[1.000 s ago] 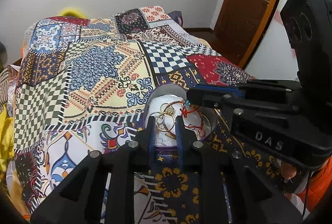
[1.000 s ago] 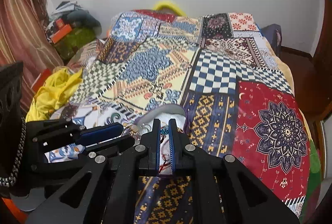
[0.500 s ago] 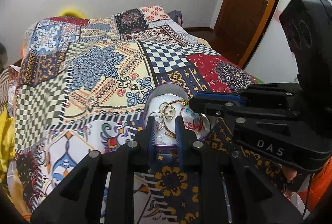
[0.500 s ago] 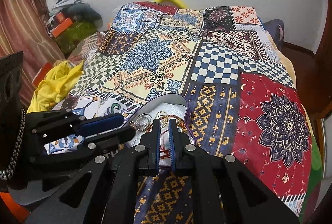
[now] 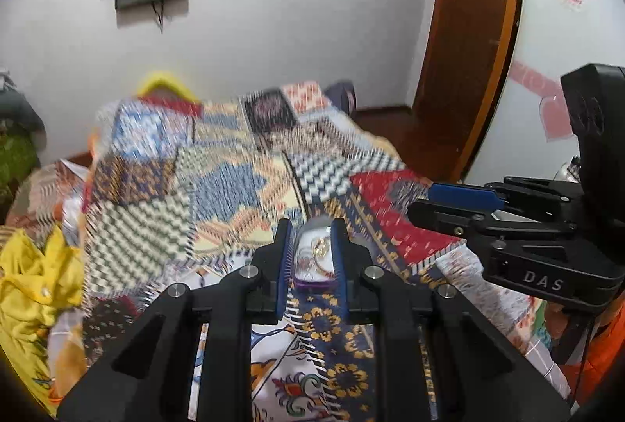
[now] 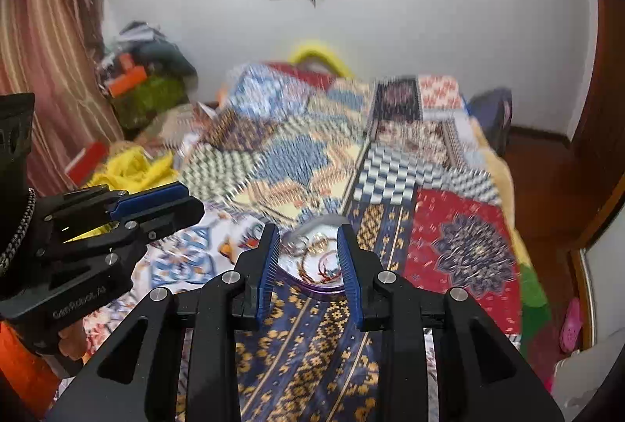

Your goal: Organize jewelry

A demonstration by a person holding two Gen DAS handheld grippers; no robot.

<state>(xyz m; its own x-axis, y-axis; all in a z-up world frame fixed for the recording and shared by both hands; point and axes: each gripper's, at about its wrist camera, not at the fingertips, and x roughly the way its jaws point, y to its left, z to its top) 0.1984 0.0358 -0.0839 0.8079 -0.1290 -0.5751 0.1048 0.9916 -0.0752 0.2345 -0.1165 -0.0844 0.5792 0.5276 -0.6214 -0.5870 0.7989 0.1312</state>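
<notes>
Jewelry (image 6: 318, 254), gold rings and red cord bracelets, heaped in white purple-rimmed round dish (image 6: 312, 288) on patchwork bedspread (image 6: 461, 246), kept together for sorting. Left gripper (image 5: 310, 226) narrowly parted, empty, poised above. Right gripper (image 6: 308, 230) opening, nothing between, lined up on dish. Crumpled yellow cloth (image 5: 31, 285) well off left; tangled pieces likely to snag.

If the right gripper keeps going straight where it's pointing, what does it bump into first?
Most likely the dish of jewelry on the patterned bedspread. It sits framed between the right gripper's opening, empty jaws, though blur makes depth uncertain.
</notes>
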